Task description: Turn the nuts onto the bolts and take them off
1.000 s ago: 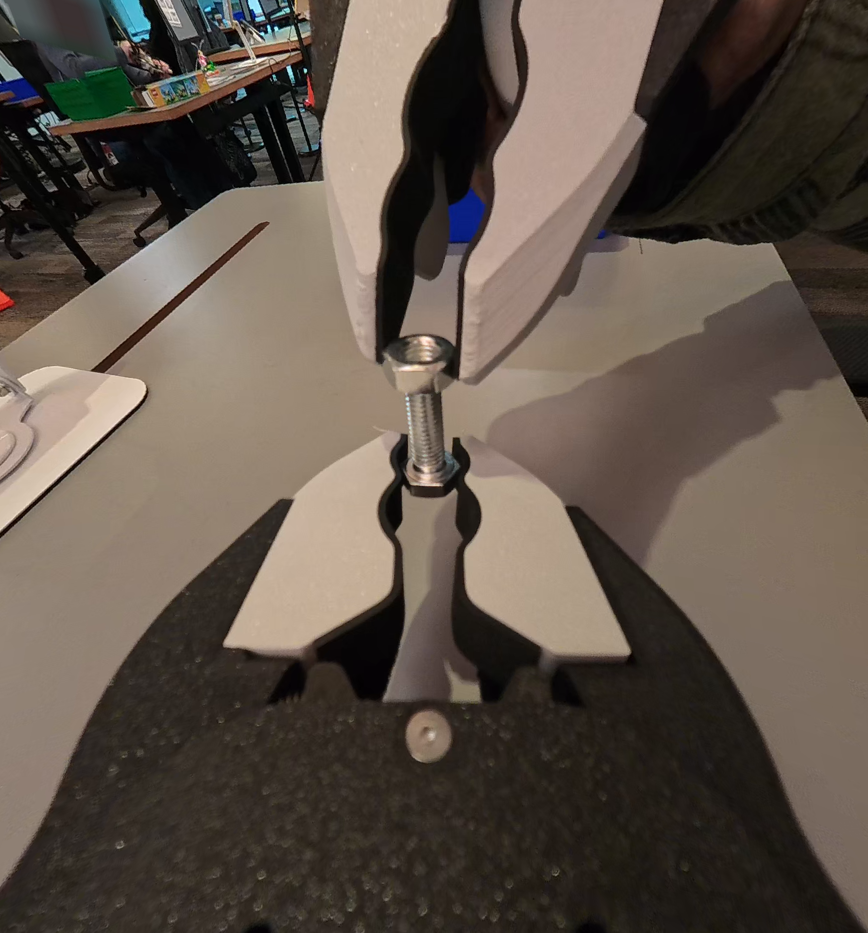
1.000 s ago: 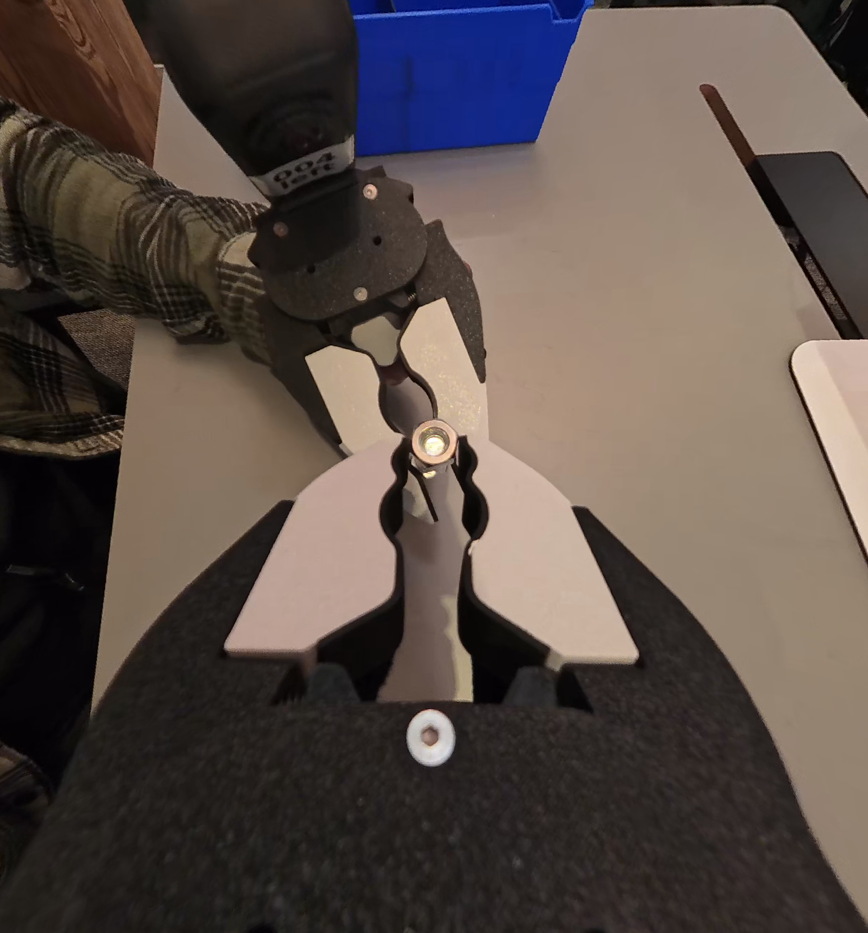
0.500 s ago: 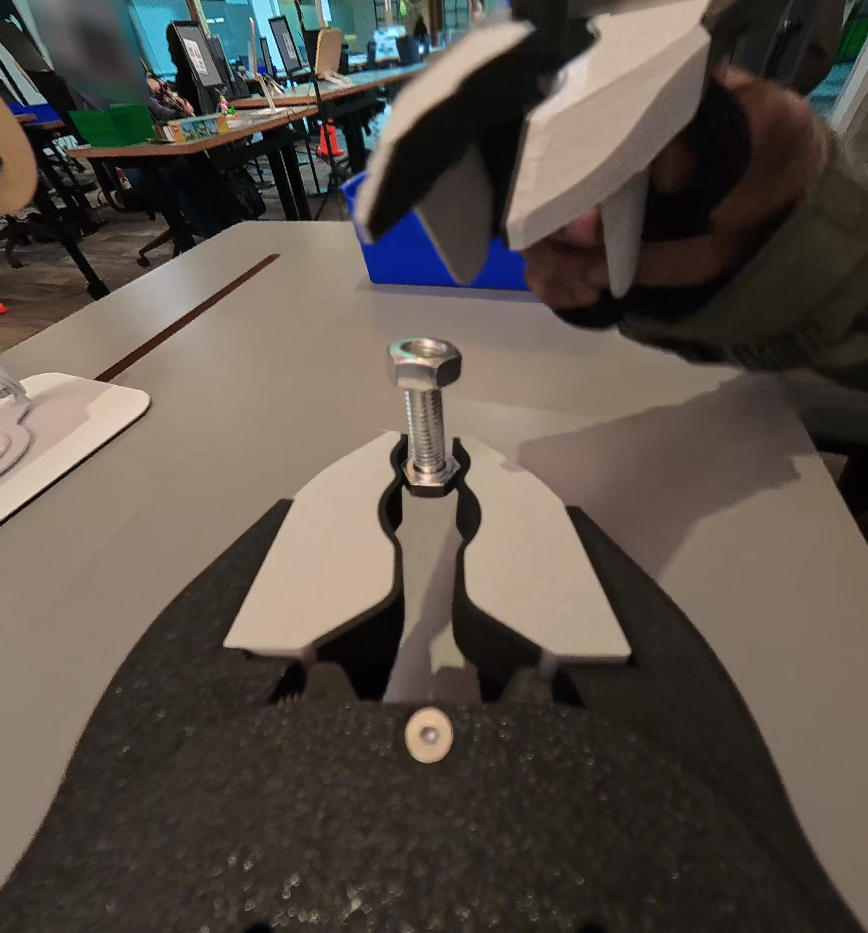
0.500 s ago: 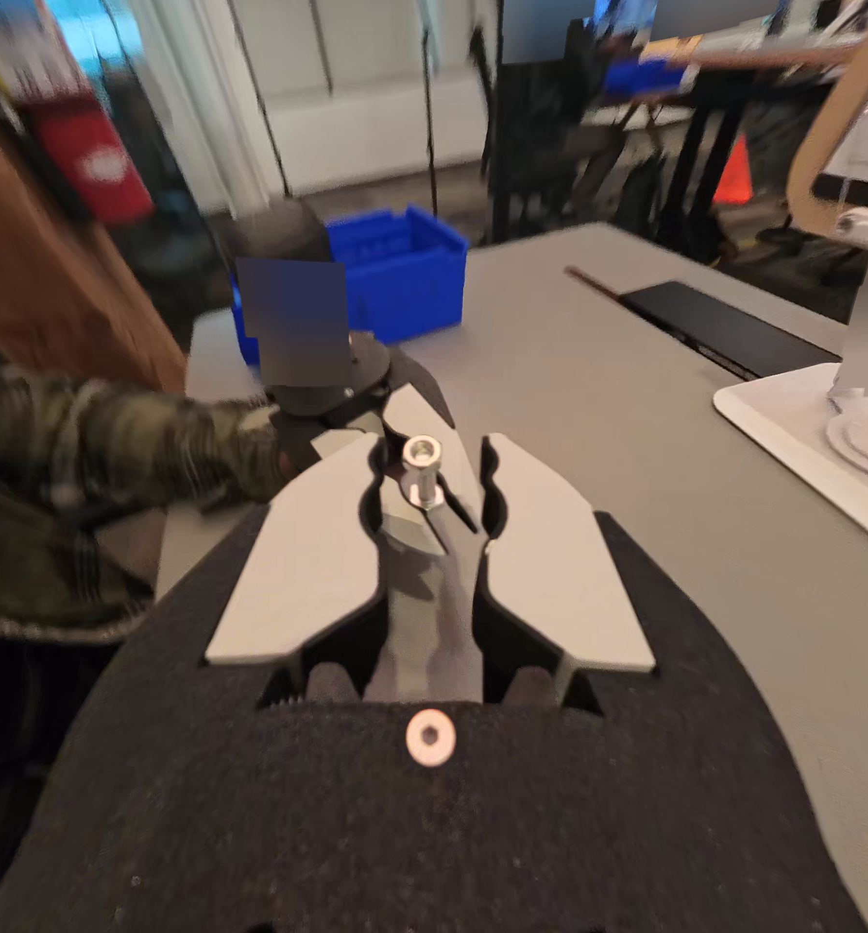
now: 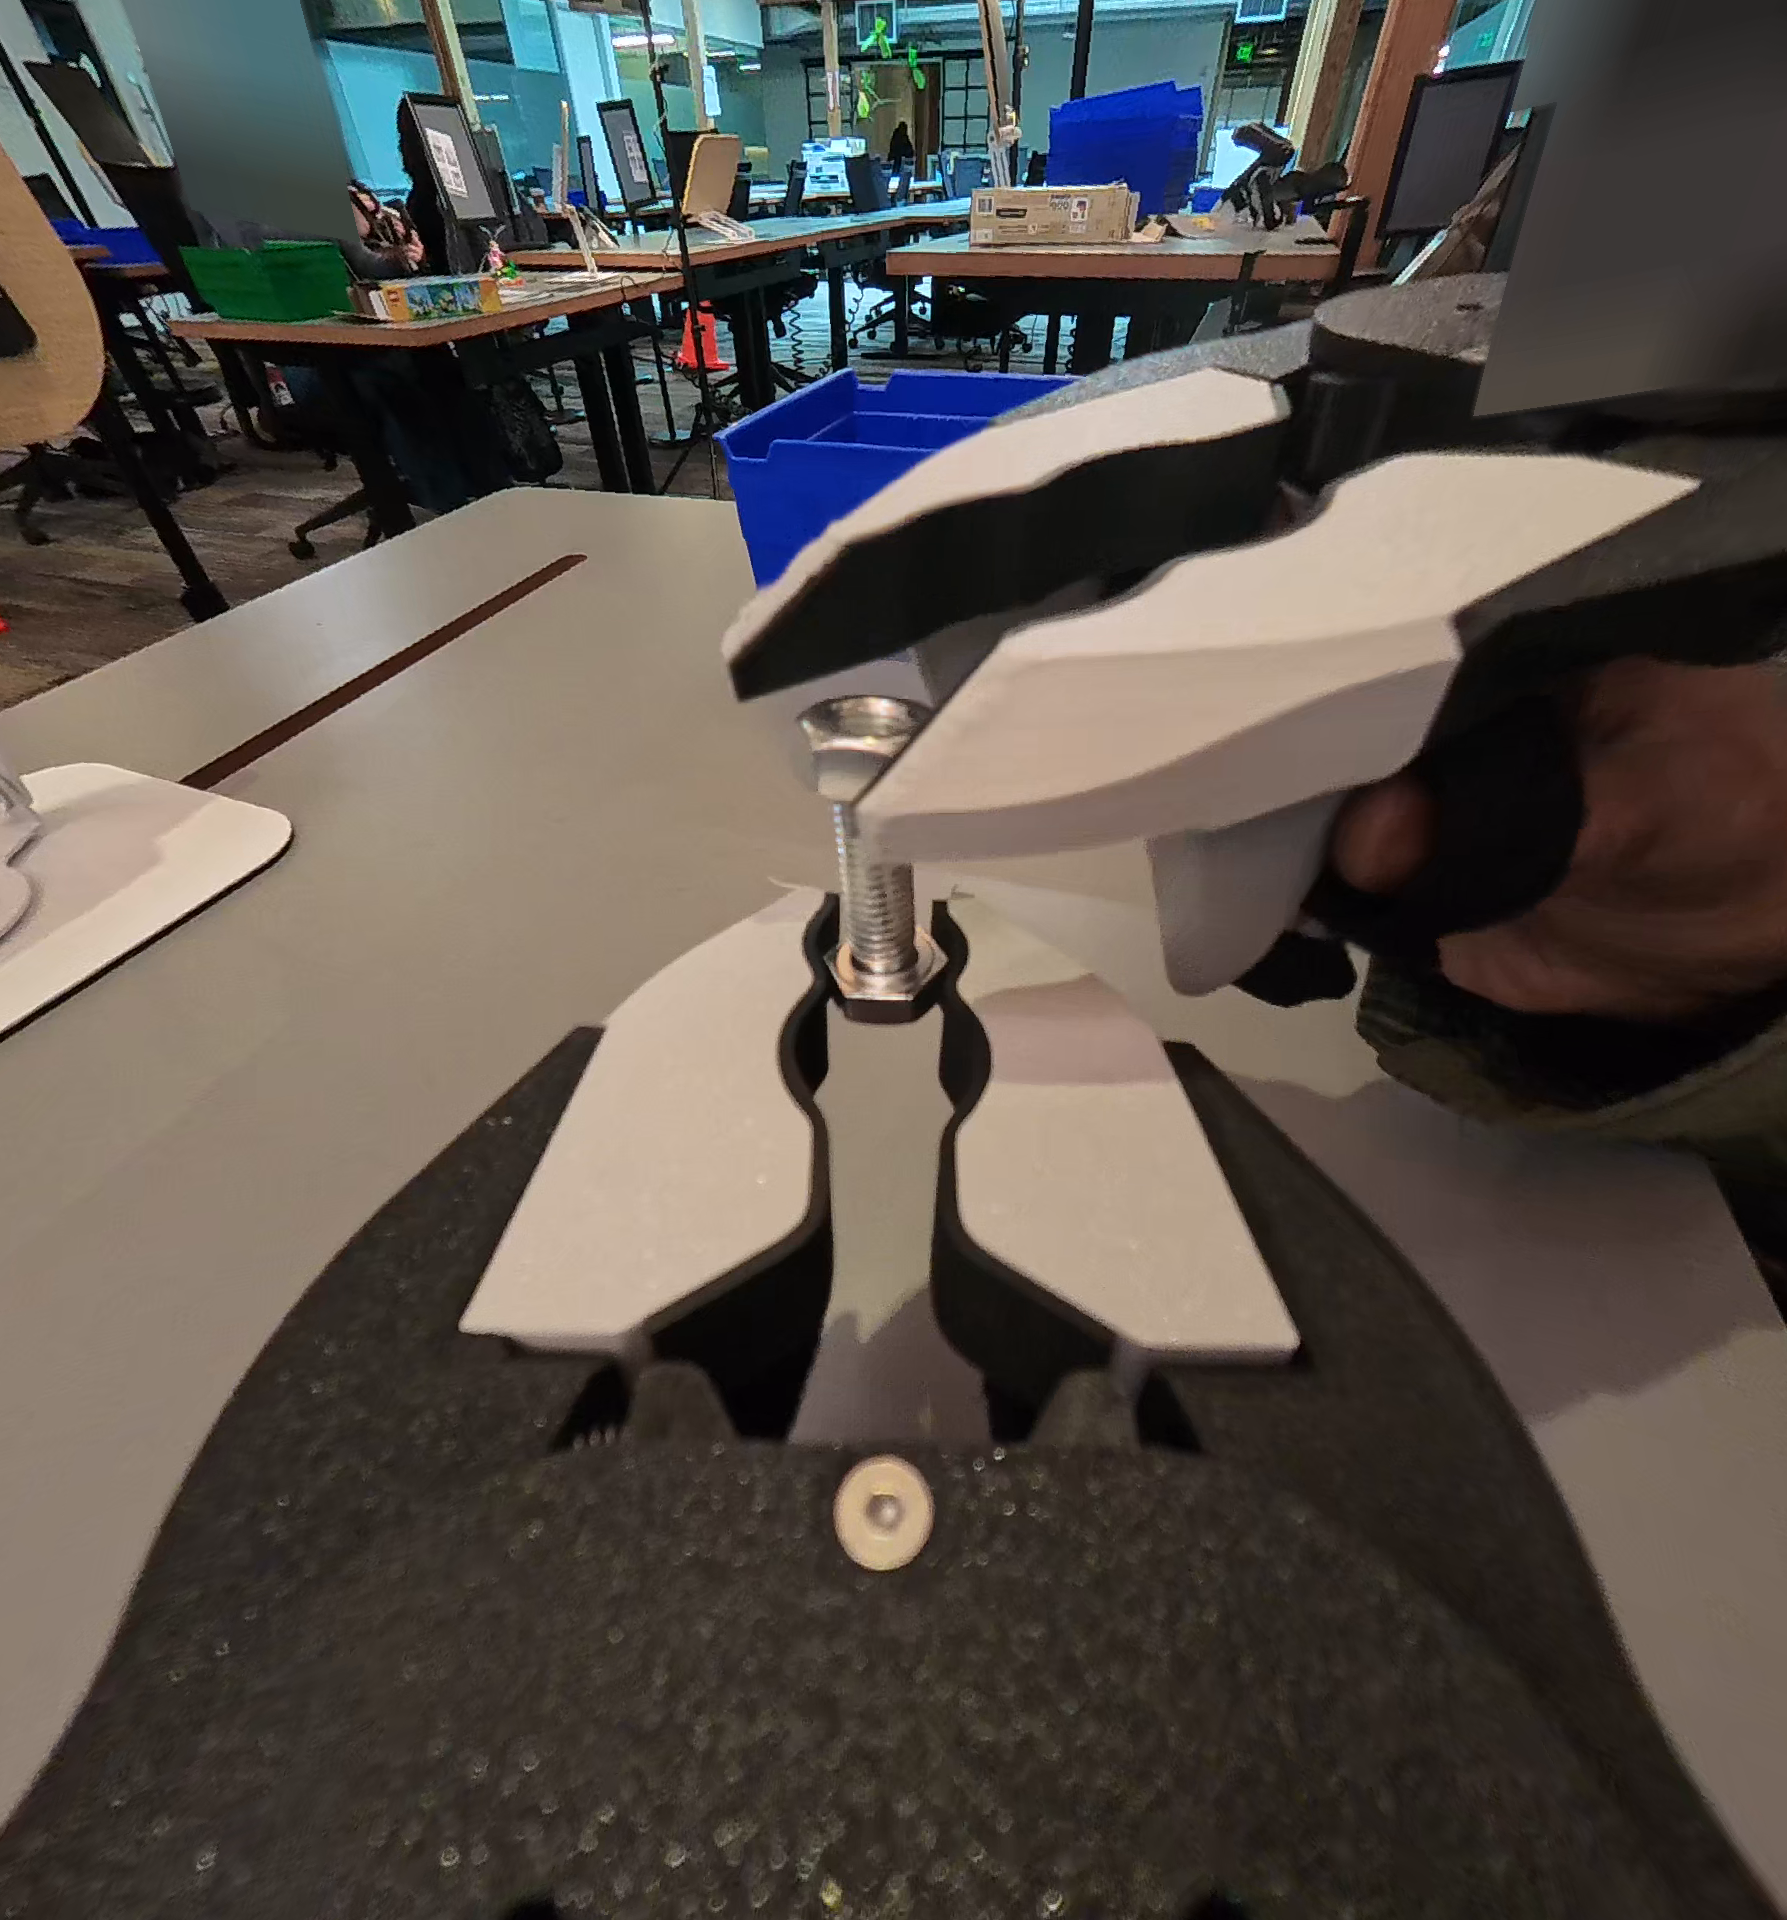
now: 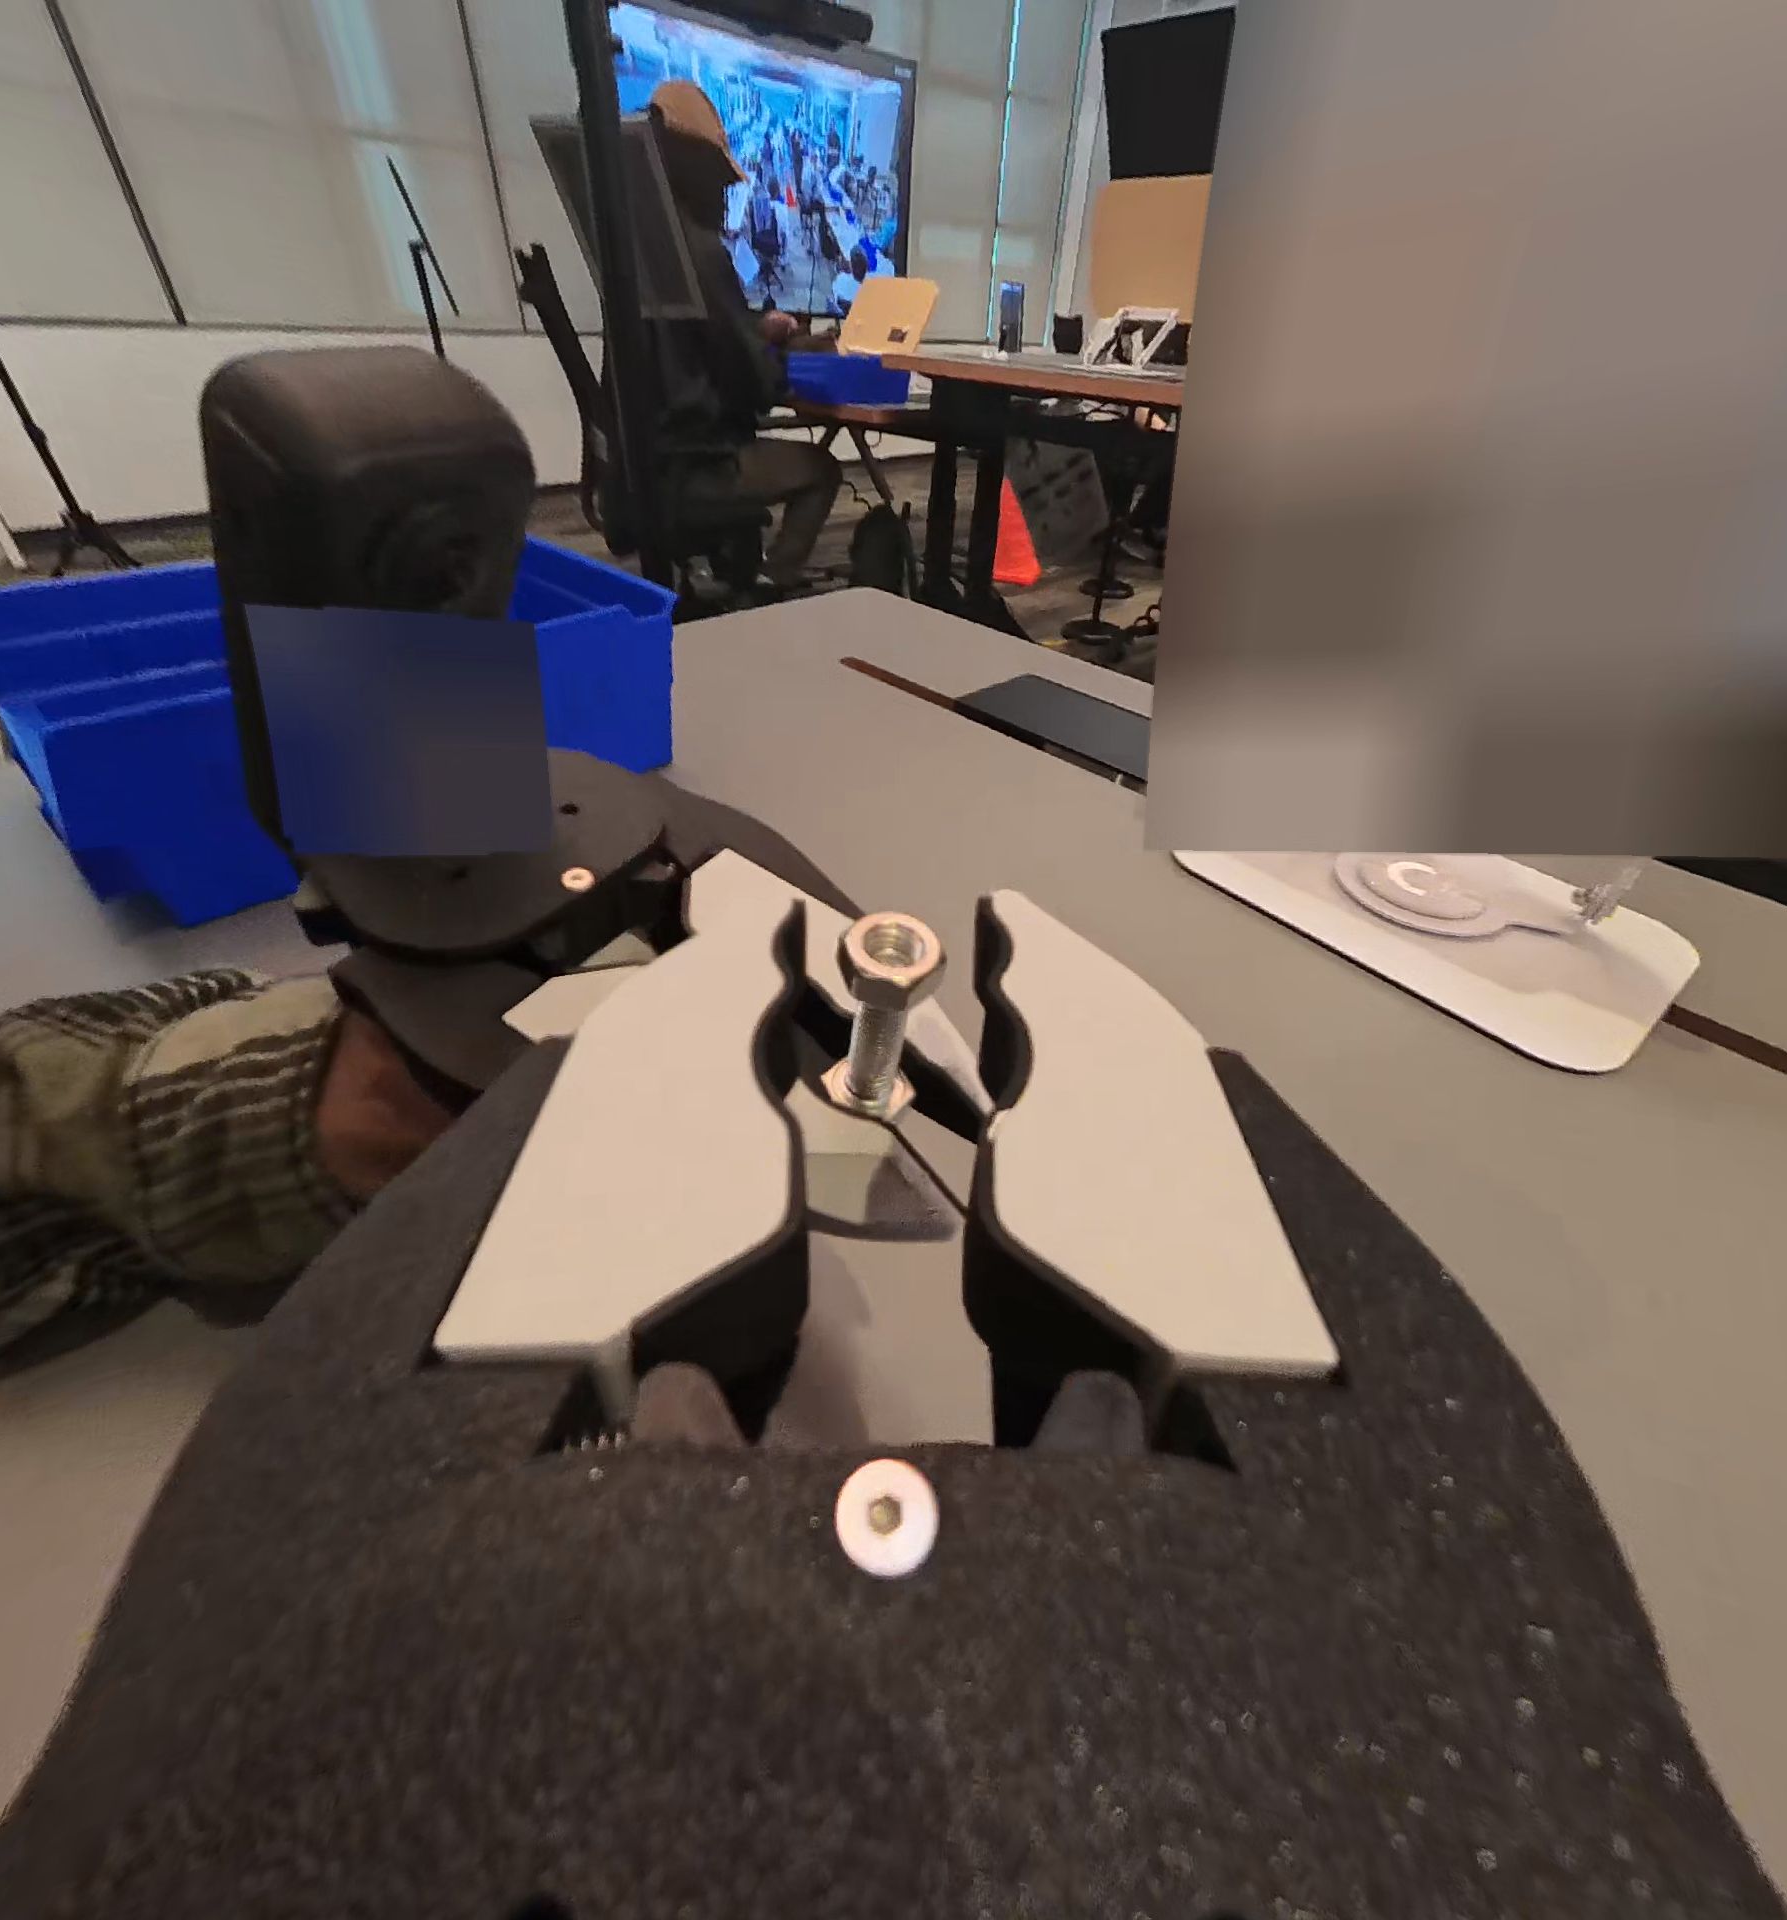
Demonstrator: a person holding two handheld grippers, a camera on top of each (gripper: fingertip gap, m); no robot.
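A silver bolt (image 5: 873,894) stands upright on the grey table (image 5: 401,935). My left gripper (image 5: 884,940) is shut on its hex base (image 5: 884,982). A hex nut (image 5: 858,732) sits at the top end of the thread. My right gripper (image 5: 816,738) reaches in level from the right, with one finger on each side of the nut. In the right wrist view the nut (image 6: 889,956) lies between the tips of my right gripper (image 6: 889,920), which is open, with a gap on both sides. The thread (image 6: 873,1039) runs down to the left gripper's fingers (image 6: 733,904).
A blue bin (image 5: 847,468) stands at the table's far edge and also shows in the right wrist view (image 6: 110,717). A white stand base (image 5: 110,873) lies at the left. A dark slot (image 5: 380,670) runs along the table. A hand (image 5: 1647,852) holds the right gripper. My hands' fingertips stand some 6 cm from each other.
The right gripper let go of the nut from above, swung away, and came back level from the right, open around the nut. The left gripper and bolt have not moved.
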